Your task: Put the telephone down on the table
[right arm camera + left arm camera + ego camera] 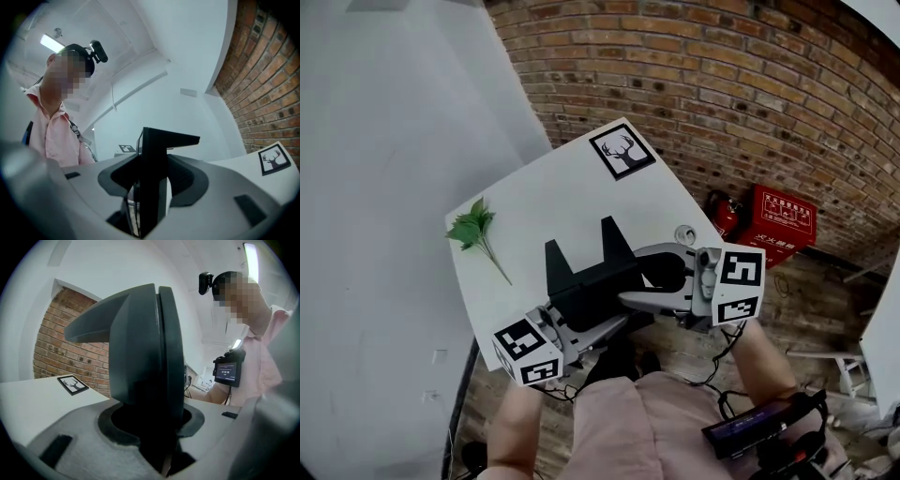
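A black telephone (589, 274) with two upright prongs hangs over the near edge of the white table (548, 192), gripped from both sides. My left gripper (592, 325) comes in from the lower left and is shut on its near side. From the right, my right gripper (633, 298) is shut on the other side. In the left gripper view the telephone (140, 357) stands tall between the jaws and fills the middle. The right gripper view shows the telephone (154, 154) edge-on between the jaws. Its underside is hidden.
A green leafy sprig (474, 229) lies at the table's left edge, a deer picture (622, 151) at the far corner, a small round object (684, 233) near the right edge. A red box (784, 225) and an extinguisher (727, 214) stand by the brick wall (741, 84).
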Available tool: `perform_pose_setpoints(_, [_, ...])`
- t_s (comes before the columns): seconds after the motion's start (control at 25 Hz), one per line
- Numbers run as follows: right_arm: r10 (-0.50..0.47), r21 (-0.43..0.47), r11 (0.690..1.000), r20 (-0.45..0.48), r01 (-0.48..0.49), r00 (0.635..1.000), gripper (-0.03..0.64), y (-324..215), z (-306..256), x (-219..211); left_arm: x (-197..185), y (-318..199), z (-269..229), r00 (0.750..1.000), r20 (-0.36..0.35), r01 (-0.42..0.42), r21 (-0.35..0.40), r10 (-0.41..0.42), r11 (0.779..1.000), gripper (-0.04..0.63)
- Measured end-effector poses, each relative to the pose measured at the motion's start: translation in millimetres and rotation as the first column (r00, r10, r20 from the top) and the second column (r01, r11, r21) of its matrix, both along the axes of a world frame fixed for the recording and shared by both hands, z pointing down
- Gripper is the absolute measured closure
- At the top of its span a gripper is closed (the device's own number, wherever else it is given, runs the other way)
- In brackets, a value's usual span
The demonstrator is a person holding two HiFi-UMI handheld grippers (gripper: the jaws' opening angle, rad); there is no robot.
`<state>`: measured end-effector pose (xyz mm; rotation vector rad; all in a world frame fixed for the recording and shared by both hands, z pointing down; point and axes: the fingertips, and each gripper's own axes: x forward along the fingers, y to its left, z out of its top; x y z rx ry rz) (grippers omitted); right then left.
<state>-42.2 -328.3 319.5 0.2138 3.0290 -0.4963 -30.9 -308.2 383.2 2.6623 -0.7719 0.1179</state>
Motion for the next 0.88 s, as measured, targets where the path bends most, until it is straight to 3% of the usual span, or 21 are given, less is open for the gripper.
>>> perform_pose_setpoints(0.44, [-0.012, -0.016, 1.0, -0.029, 0.012, 1.0, 0.428, -89, 13, -75, -73, -88, 13, 0.999, -0.029, 0.019, -0.022, -0.02, 1.0, 0.43])
perform_pose_setpoints(0.88, [-0.022, 0.032, 0.999, -0.04, 0.024, 0.999, 0.428, -147, -12, -138, -136, -150, -11, 1.0, -0.02, 0.02, 0.039, -0.02, 0.999, 0.43])
